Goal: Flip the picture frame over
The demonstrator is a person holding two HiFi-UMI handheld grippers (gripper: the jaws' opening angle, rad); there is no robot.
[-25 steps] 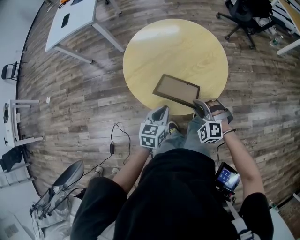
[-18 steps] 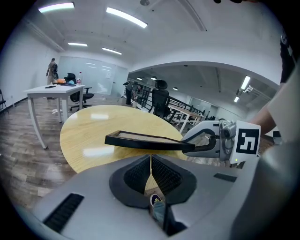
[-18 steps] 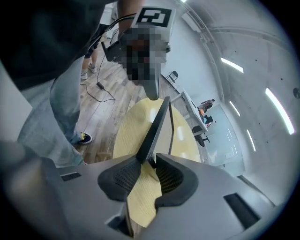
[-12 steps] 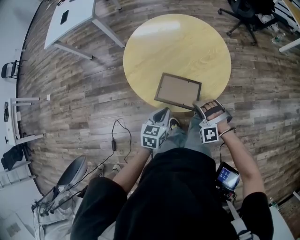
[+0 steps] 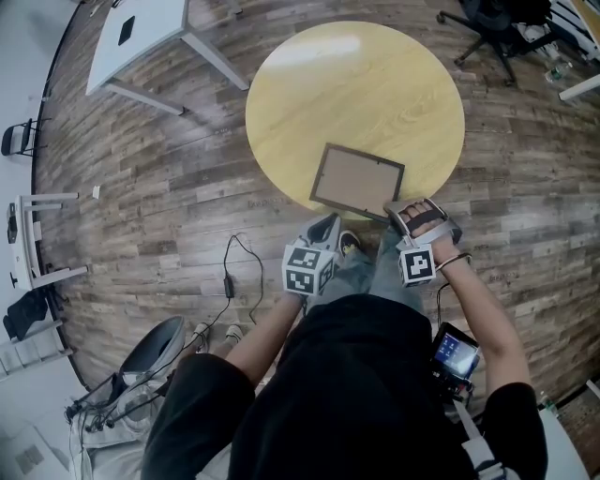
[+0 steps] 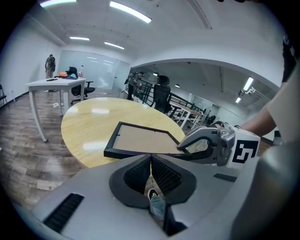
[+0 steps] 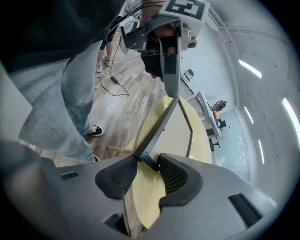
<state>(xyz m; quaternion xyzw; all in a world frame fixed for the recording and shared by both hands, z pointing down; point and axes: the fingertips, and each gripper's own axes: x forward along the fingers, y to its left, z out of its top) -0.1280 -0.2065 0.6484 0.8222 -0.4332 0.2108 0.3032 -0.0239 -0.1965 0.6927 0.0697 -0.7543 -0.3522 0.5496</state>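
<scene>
Right gripper (image 7: 148, 161) jaws have just been opening and now stand apart, with the near right corner of the picture frame (image 5: 357, 180) between the pads but not pinched. Left gripper (image 6: 151, 164) is closed on nothing, just off the table's near rim, not touching the frame. Frame lies flat on the round table (image 5: 347, 84), brown panel up, close to the near edge. Risk: if a pad snags that corner on retreat, the frame could slide toward the rim and drop to the floor, and the closed left gripper couldn't catch it. Tabletop is smooth light wood, probably slick. Room has a wood-plank floor (image 5: 169, 187), a white desk (image 5: 150, 33), an office chair (image 5: 492, 28) and a loose cable (image 5: 239, 272) near the person's feet.
</scene>
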